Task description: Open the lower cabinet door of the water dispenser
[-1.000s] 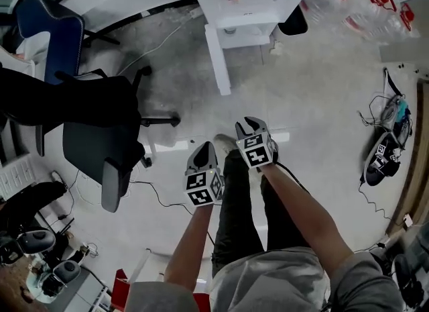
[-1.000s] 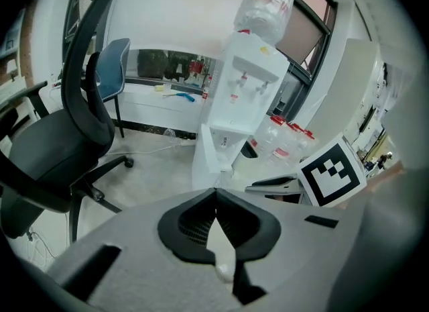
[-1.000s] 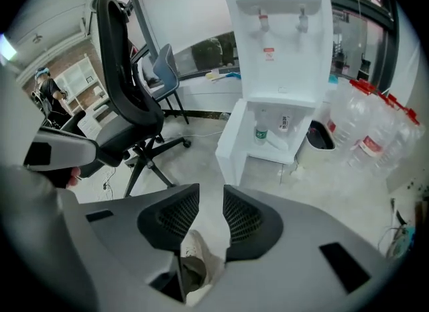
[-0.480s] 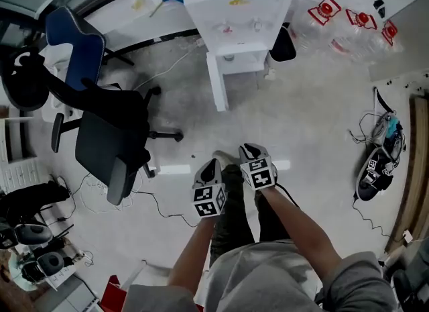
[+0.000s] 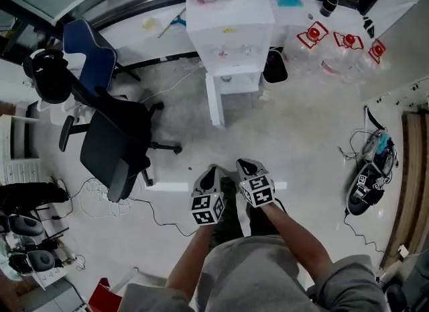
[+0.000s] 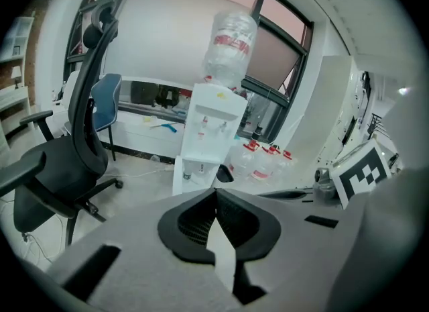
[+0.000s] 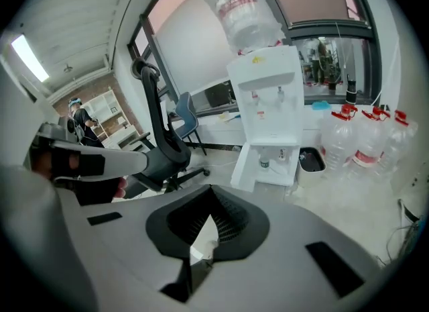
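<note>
The white water dispenser (image 5: 228, 35) stands at the far wall, a large bottle (image 6: 229, 42) on top. Its lower cabinet door (image 5: 214, 99) hangs swung out to the left, and the compartment (image 7: 276, 163) behind it shows small items inside. Both grippers are held side by side over the person's legs, well back from the dispenser and pointing toward it. My left gripper (image 5: 212, 171) is shut with nothing between its pads (image 6: 216, 191). My right gripper (image 5: 247, 164) is also shut and empty (image 7: 211, 190).
A black office chair (image 5: 117, 146) stands left of the dispenser, a blue chair (image 5: 87, 52) behind it. Red-capped water bottles (image 5: 342, 49) and a black bin (image 5: 275, 66) sit to the right. Cables (image 5: 100, 196) and a spare gripper (image 5: 365, 186) lie on the floor.
Both grippers have risen and drawn back from the dispenser, staying side by side. The head view has lifted and takes in more of the room.
</note>
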The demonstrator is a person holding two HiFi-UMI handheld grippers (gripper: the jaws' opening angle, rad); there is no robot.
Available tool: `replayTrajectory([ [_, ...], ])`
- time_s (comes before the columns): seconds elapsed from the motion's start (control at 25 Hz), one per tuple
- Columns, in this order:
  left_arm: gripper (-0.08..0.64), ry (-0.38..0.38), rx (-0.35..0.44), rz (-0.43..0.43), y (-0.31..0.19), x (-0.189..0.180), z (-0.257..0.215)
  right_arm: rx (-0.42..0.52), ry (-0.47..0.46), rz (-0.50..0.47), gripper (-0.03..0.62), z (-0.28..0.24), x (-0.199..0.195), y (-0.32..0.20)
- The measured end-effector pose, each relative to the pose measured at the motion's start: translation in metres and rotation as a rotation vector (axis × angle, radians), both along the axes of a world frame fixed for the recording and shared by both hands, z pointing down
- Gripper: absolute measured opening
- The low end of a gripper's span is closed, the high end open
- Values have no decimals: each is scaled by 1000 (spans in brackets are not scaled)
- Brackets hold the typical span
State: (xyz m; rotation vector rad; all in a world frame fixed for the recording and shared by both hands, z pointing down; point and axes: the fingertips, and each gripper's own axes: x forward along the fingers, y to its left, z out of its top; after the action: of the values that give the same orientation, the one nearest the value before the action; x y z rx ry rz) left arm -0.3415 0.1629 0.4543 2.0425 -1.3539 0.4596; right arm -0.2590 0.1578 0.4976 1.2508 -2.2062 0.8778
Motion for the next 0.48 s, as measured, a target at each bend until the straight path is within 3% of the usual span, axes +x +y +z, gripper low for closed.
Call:
replayTrajectory([
  [0.48, 9, 43, 172, 3, 18, 44, -101, 206, -118, -8, 9, -130, 30, 12],
])
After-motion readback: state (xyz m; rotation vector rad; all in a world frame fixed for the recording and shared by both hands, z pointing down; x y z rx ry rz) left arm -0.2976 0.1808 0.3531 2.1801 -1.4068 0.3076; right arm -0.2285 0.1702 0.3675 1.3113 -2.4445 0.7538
